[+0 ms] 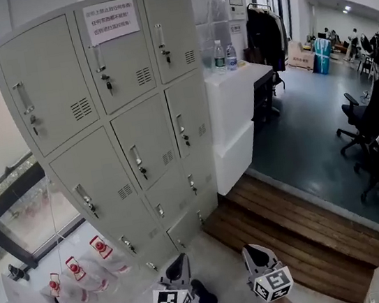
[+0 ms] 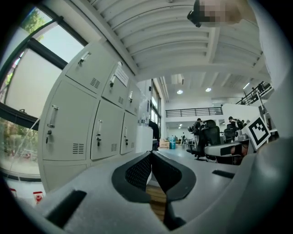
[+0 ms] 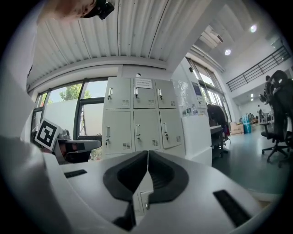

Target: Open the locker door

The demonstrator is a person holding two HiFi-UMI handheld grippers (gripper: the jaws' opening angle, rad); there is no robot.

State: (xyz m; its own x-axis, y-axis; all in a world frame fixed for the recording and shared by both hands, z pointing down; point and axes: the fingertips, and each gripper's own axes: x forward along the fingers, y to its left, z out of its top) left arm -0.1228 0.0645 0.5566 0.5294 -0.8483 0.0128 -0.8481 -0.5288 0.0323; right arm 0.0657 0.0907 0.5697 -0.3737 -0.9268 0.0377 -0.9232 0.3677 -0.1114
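A grey metal locker cabinet [image 1: 111,123] with several doors stands ahead of me, and every door is closed. Each door has a vertical handle and a small lock; the top middle door carries a white paper notice [image 1: 112,21]. My left gripper [image 1: 182,259] and right gripper [image 1: 251,250] hang low at the bottom of the head view, well short of the cabinet and touching nothing. The left gripper [image 2: 151,155] has its jaws pressed together and empty, with the lockers [image 2: 87,123] off to its left. The right gripper [image 3: 148,153] is also shut and empty, facing the lockers [image 3: 146,123].
A white counter [image 1: 235,105] with two bottles [image 1: 218,57] adjoins the cabinet's right side. A wooden step [image 1: 300,233] lies on the floor to the right. Water jugs [image 1: 80,269] stand low at the left by the window. Office chairs [image 1: 377,133] stand far right.
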